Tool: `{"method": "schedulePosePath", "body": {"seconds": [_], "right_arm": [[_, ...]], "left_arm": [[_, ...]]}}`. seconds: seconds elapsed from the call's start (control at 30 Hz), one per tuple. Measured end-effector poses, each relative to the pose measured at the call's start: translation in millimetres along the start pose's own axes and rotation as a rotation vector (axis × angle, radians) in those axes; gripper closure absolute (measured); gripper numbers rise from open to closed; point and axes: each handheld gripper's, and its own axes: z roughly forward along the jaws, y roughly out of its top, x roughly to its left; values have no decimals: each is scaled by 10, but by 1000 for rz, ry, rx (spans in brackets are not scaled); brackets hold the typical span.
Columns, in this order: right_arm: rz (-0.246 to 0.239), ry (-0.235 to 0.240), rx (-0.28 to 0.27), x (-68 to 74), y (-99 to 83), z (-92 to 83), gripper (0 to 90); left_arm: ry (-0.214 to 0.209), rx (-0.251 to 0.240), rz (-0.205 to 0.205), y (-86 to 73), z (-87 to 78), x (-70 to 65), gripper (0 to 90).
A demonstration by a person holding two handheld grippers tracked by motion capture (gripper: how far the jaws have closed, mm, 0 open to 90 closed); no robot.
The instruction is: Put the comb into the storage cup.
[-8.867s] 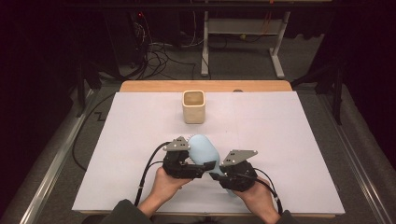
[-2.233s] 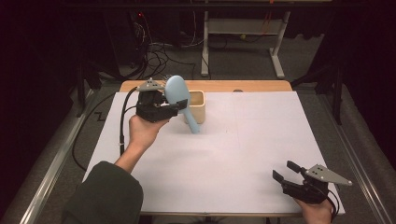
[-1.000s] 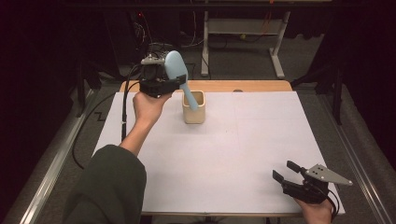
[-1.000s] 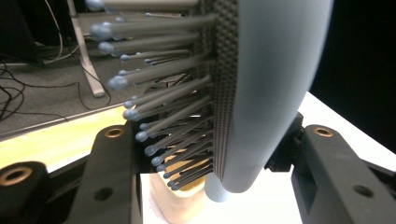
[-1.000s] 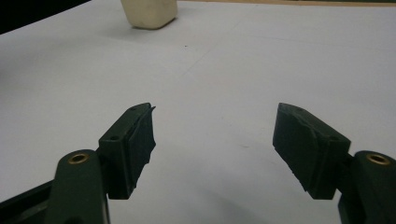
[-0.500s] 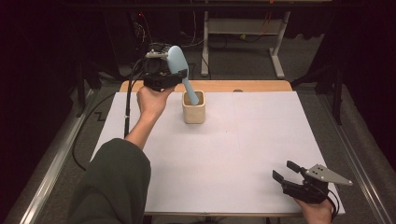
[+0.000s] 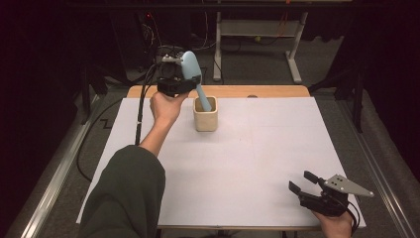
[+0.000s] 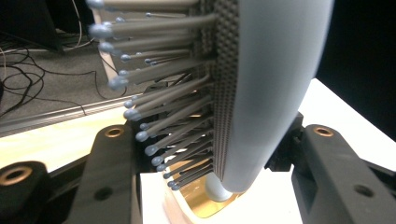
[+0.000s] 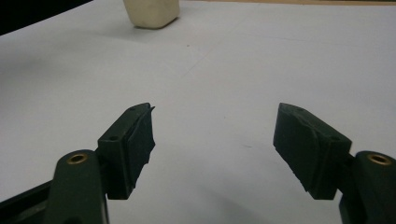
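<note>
A light blue hairbrush [image 7: 191, 73] is held head up by my left gripper [image 7: 179, 82], whose jaws are shut on its head. Its handle slants down into the cream square cup [image 7: 205, 114] at the table's far middle. In the left gripper view the hairbrush [image 8: 271, 88] stands between the two black jaws, bristles to the left, and its handle end sits inside the cup [image 8: 196, 210]. My right gripper [image 7: 304, 182] rests at the table's near right corner, open, nothing between its fingers. In the right gripper view the right gripper [image 9: 215, 140] faces the cup [image 9: 152, 13] far off.
A white sheet [image 7: 247, 163] covers the table, with a wooden strip [image 7: 257, 91] along the far edge. A metal rail [image 7: 59, 168] runs along the left side. Cables and a white frame [image 7: 257, 34] stand on the dark floor beyond.
My left hand has carried the hairbrush right and slightly down, so its handle now goes deeper into the cup. The right gripper has stayed where it was.
</note>
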Motion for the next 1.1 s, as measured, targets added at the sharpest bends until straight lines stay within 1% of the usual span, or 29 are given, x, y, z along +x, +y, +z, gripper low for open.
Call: {"method": "schedulePosePath", "body": {"seconds": [0.2,0.33,0.4,0.57,0.9,1.1], "right_arm": [[1,0,-1,0,-1,1,290],[1,1,-3,3,-1,-2,288],[3,6,-9,1,-1,-3,283],[11,6,-13,-4,0,-4,283],[11,7,-10,0,0,-4,284],[7,5,-15,0,0,-6,287]], "left_arm": [[4,7,5,-22,33,-13,510],[-1,18,-7,-60,72,-2,507],[5,25,-2,-76,93,2,507],[1,32,-1,-104,129,0,507],[3,50,-17,-173,190,27,506],[0,55,-18,-207,213,30,506]]}}
